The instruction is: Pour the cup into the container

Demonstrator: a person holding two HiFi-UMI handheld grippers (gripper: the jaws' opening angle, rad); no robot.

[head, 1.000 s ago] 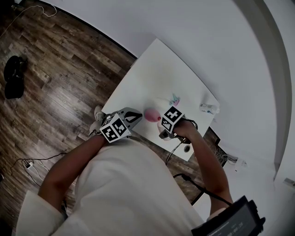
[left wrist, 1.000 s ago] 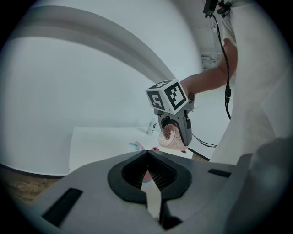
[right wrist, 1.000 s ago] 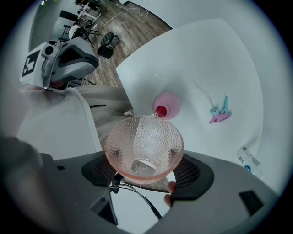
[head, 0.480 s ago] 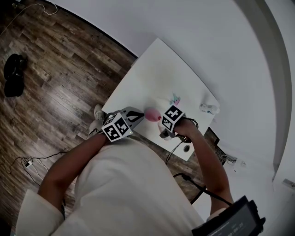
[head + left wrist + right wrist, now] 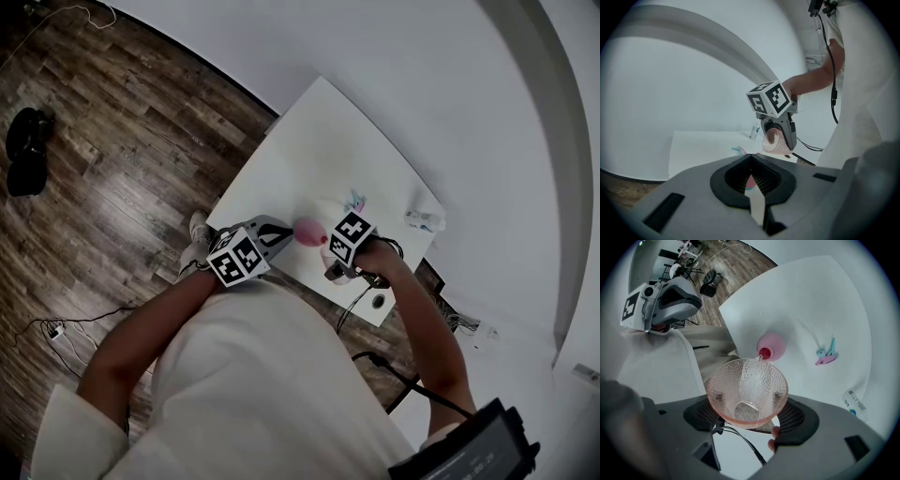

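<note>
Pouring looks to be the step in hand, at the near edge of a white table [image 5: 797,301]. At left, the left gripper [image 5: 279,234] hovers beside the work with its jaws pressed together and nothing between them. Next to it, a small pink container [image 5: 772,345] stands upright on the table, its narrow mouth facing up. Just right of that, the right gripper [image 5: 749,414] clamps a dimpled pink cup [image 5: 747,380], tipped so its lip hangs directly over the container's mouth. A thin trickle appears to leave the lip. Doing this well likely means holding the lip centred over that narrow mouth, tipping slowly and gripping firmly. Further right are a teal-and-pink clip [image 5: 826,355] and a small bottle [image 5: 853,403]. Counted: two grippers, one cup, one container, one clip, one bottle, one table.
</note>
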